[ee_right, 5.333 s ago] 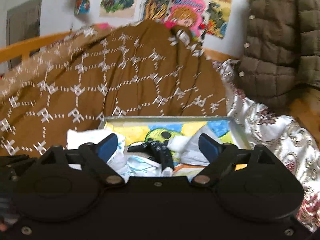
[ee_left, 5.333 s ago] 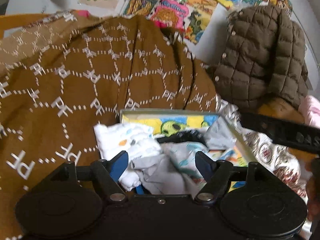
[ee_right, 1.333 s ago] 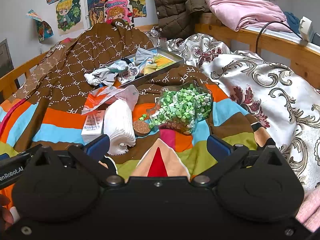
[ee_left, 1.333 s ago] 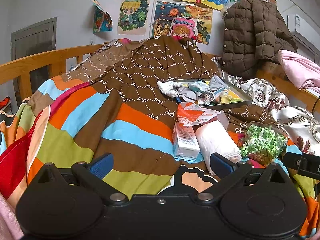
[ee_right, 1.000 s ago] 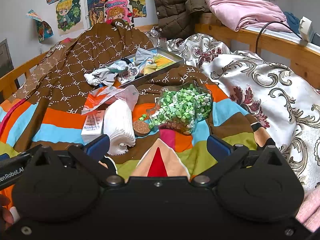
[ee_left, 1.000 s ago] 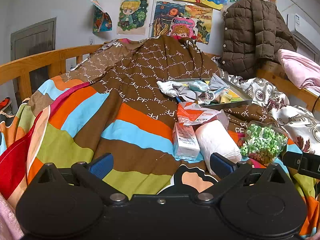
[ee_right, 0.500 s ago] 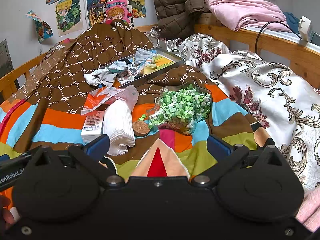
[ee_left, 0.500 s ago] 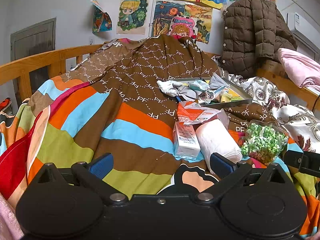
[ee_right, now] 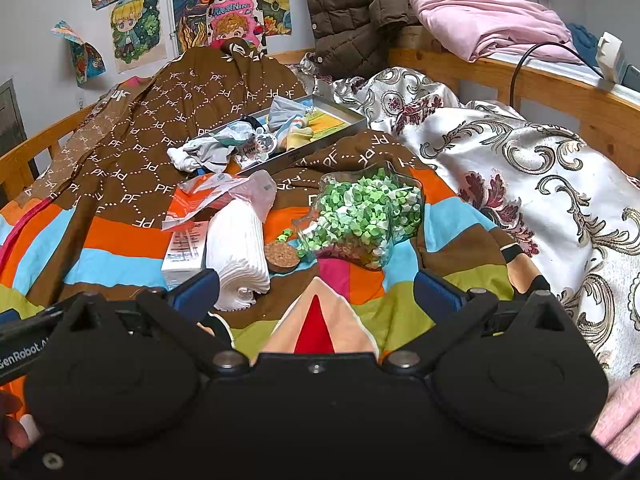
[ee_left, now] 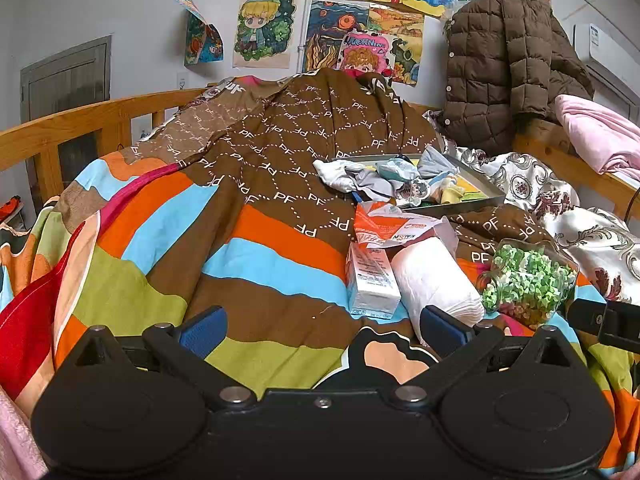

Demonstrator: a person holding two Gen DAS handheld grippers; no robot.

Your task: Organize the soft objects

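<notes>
A bed [ee_left: 92, 120] with a wooden rail fills both views, covered by a striped, many-coloured quilt [ee_left: 168, 240] whose far part is brown with white "PF" lettering. A silver floral bedspread [ee_right: 520, 168] lies along the quilt's right side, and a brown puffer jacket [ee_left: 504, 68] hangs at the head of the bed beside a folded pink blanket [ee_right: 488, 20]. Drawings [ee_left: 260, 28] are stuck on the wall behind.

On the brown part of the quilt sits a shallow metal tray [ee_right: 340, 110] with a bright picture inside. The soft objects, a heap of small pale garments [ee_right: 208, 152], lie in its near-left end and spill over the rim onto the quilt.

Nearer the cameras, a clear jar of green and white paper stars [ee_right: 364, 216] lies on its side, its cork stopper [ee_right: 282, 258] just beside the mouth. A white roll of tissue [ee_right: 236, 248] lies next to a small white carton [ee_right: 184, 252], with a torn orange and white wrapper [ee_right: 208, 200] above them.

The left gripper [ee_left: 320, 324] hangs low over the striped quilt, jaws spread wide and empty. The right gripper [ee_right: 316, 292] is likewise spread and empty, well short of the tray.
</notes>
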